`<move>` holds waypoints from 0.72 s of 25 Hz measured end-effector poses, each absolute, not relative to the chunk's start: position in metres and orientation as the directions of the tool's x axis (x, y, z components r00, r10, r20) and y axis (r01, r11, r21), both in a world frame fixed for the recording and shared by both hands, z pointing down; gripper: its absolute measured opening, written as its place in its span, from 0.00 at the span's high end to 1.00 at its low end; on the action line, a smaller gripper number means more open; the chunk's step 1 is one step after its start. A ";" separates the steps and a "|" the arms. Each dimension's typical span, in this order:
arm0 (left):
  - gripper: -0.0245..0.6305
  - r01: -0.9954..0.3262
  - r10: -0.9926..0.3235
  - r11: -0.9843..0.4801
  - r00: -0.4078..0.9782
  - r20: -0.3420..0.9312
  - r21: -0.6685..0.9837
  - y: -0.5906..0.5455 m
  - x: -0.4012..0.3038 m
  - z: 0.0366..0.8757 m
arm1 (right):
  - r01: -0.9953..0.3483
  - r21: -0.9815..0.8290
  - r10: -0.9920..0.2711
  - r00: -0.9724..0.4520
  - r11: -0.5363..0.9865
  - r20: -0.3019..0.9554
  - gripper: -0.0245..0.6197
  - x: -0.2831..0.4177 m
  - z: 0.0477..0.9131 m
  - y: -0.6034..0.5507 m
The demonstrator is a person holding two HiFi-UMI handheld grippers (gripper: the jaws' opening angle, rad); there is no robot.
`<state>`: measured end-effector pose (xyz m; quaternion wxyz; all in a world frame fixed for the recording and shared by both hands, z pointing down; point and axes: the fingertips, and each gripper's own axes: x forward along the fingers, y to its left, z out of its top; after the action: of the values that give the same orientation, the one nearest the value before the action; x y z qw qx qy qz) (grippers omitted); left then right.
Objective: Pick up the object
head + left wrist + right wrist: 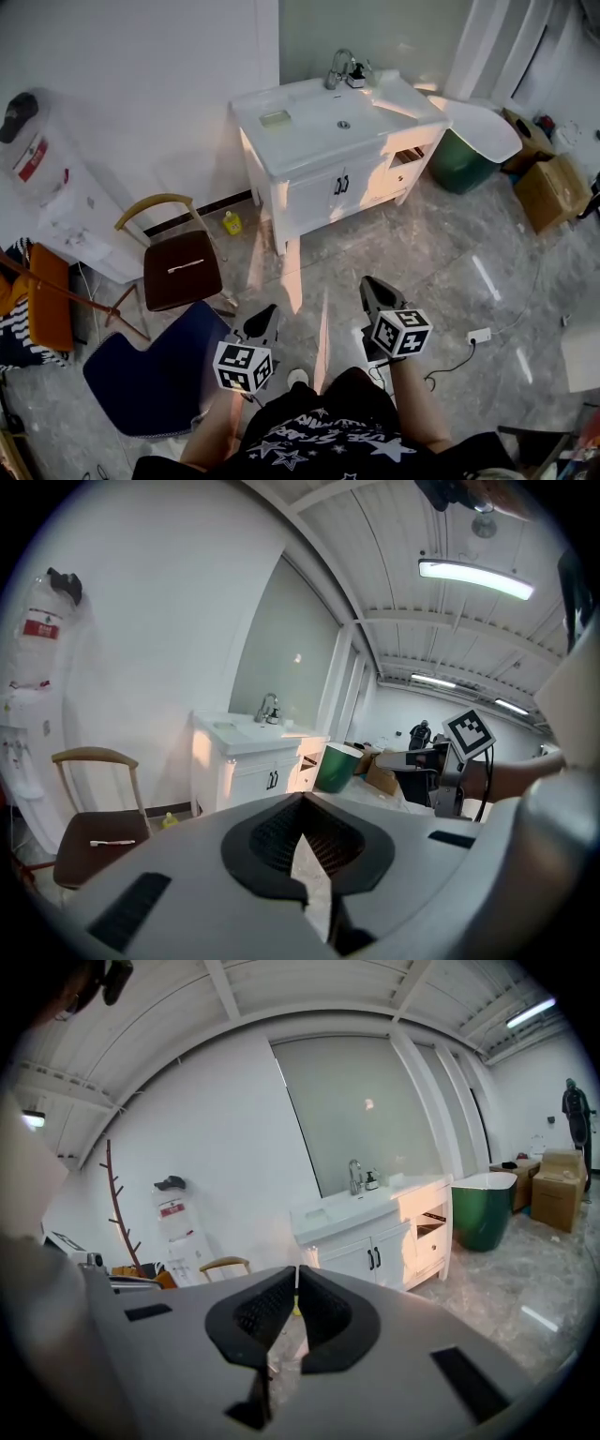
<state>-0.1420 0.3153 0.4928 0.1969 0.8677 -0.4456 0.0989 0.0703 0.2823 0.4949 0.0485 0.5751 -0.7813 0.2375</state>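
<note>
Head view, looking steeply down at a grey marble floor in a bright room. At the bottom centre I hold both tools at waist height. My left gripper [265, 317] has its jaws together at the tips, with nothing between them. My right gripper [371, 287] is also closed down to a thin slit and holds nothing.

The task names no particular object. My best guess is the small yellow bottle [232, 223], which stands on the floor left of centre, just beside the lower left corner of the white vanity cabinet [319, 202]. In the right gripper view a sliver of yellow shows through the slit between the jaws, so that tool seems aimed at it. The bottle is well apart from both grippers.

A brown chair [180, 270] sits at mid left with a thin white stick [185, 266] on its seat — a second candidate, so I risk picking the wrong thing.

Other risks, as I judge them:
- If I arrive with the jaws closed, they would shove the bottle instead of straddling it.
- The bottle looks light and the floor smooth, so a glancing touch could tip it or send it sliding.
- It stands close to the cabinet, so the far jaw may strike the cabinet corner.
- A white power strip [479, 335] and its cable lie at lower right — something to catch a foot on.
</note>
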 end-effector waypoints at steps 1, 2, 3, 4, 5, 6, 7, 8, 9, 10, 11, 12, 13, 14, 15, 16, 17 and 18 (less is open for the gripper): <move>0.94 -0.812 -0.735 -0.524 0.583 0.345 0.256 0.313 -0.144 0.493 | -0.923 -0.313 -0.875 -0.333 0.225 0.351 0.93 0.069 0.496 0.280; 0.94 -0.811 -0.734 -0.527 0.585 0.343 0.255 0.312 -0.146 0.494 | -0.922 -0.315 -0.874 -0.334 0.225 0.354 0.88 0.067 0.497 0.278; 0.94 -0.808 -0.732 -0.532 0.589 0.342 0.252 0.310 -0.147 0.496 | -0.921 -0.319 -0.871 -0.337 0.226 0.358 0.81 0.065 0.499 0.276; 0.94 -0.806 -0.730 -0.536 0.591 0.342 0.249 0.308 -0.148 0.498 | -0.918 -0.324 -0.867 -0.343 0.228 0.361 0.79 0.064 0.500 0.273; 0.94 -0.806 -0.729 -0.537 0.592 0.345 0.249 0.305 -0.149 0.500 | -0.916 -0.329 -0.864 -0.348 0.230 0.364 0.76 0.062 0.502 0.270; 0.94 -0.808 -0.728 -0.533 0.589 0.350 0.250 0.301 -0.150 0.502 | -0.914 -0.334 -0.861 -0.352 0.232 0.367 0.72 0.062 0.504 0.267; 0.94 -0.811 -0.729 -0.526 0.585 0.355 0.254 0.297 -0.150 0.503 | -0.912 -0.339 -0.858 -0.355 0.230 0.372 0.69 0.062 0.508 0.263; 0.94 -0.815 -0.731 -0.519 0.579 0.361 0.258 0.292 -0.149 0.505 | -0.912 -0.343 -0.854 -0.355 0.226 0.380 0.66 0.064 0.512 0.259; 0.94 -0.819 -0.733 -0.512 0.574 0.365 0.260 0.287 -0.148 0.506 | -0.911 -0.346 -0.850 -0.356 0.223 0.388 0.64 0.066 0.516 0.254; 0.94 -0.822 -0.735 -0.507 0.570 0.368 0.259 0.281 -0.146 0.507 | -0.911 -0.346 -0.846 -0.358 0.223 0.396 0.63 0.069 0.520 0.247; 0.94 -0.825 -0.737 -0.505 0.566 0.369 0.256 0.274 -0.143 0.507 | -0.911 -0.345 -0.842 -0.361 0.227 0.400 0.62 0.072 0.523 0.238; 0.94 -0.827 -0.740 -0.505 0.562 0.369 0.248 0.266 -0.140 0.507 | -0.910 -0.343 -0.840 -0.366 0.232 0.401 0.61 0.076 0.525 0.227; 0.94 -0.830 -0.744 -0.506 0.557 0.369 0.235 0.257 -0.137 0.508 | -0.909 -0.342 -0.839 -0.370 0.239 0.398 0.61 0.081 0.525 0.213; 0.94 -0.835 -0.749 -0.504 0.549 0.370 0.219 0.246 -0.136 0.508 | -0.906 -0.343 -0.839 -0.376 0.246 0.392 0.61 0.085 0.524 0.198; 0.94 -0.844 -0.758 -0.495 0.535 0.373 0.207 0.232 -0.136 0.508 | -0.903 -0.346 -0.839 -0.384 0.254 0.385 0.61 0.088 0.523 0.181; 0.94 -0.856 -0.770 -0.477 0.517 0.374 0.202 0.218 -0.137 0.507 | -0.899 -0.349 -0.839 -0.393 0.265 0.375 0.61 0.091 0.521 0.164; 0.94 -0.868 -0.784 -0.454 0.497 0.373 0.203 0.201 -0.139 0.505 | -0.894 -0.353 -0.839 -0.405 0.278 0.365 0.61 0.092 0.517 0.145; 0.94 -0.880 -0.798 -0.429 0.475 0.370 0.204 0.185 -0.140 0.501 | -0.888 -0.355 -0.837 -0.418 0.292 0.355 0.61 0.094 0.514 0.127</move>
<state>-0.1402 0.1848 0.5014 0.1868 0.8383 -0.5004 0.1094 0.0936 0.1266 0.5140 0.0502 0.5373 -0.8023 0.2551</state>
